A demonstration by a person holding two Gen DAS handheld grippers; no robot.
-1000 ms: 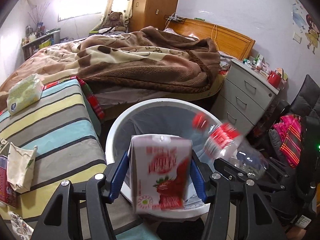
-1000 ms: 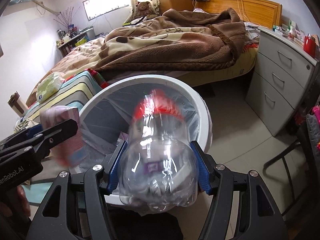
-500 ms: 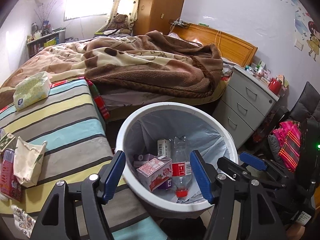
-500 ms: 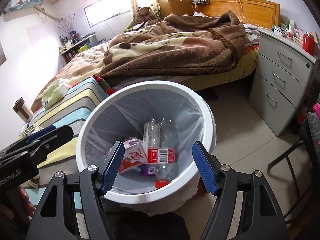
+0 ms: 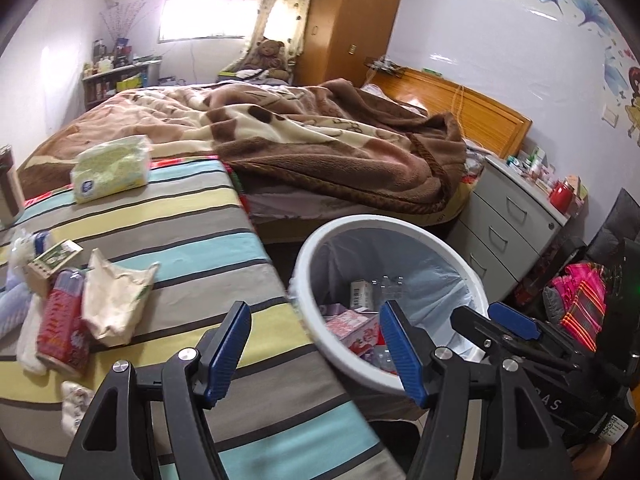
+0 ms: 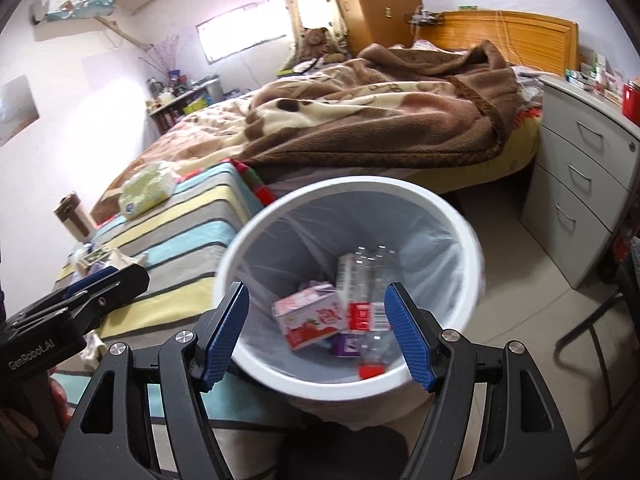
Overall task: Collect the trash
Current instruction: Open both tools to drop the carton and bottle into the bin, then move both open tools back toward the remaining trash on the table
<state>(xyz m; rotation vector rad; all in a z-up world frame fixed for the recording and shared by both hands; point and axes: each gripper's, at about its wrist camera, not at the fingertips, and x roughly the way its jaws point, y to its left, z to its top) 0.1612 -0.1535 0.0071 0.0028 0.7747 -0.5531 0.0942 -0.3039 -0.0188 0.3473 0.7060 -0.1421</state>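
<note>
Both carton (image 6: 310, 316) and bottle (image 6: 366, 308) now lie in the bin (image 6: 472, 256), dropped from the left gripper (image 5: 316, 350) and right gripper (image 6: 318, 330). Each gripper's fingers stand apart, empty, having just been opening. More trash, a red can (image 5: 60, 320), waits on the tabletop (image 5: 180, 232).

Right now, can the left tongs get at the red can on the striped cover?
Probably yes. The left tongs are open and empty, and the red can lies exposed on the striped cover off to their left. Only a crumpled paper bag lies close beside it.
</note>
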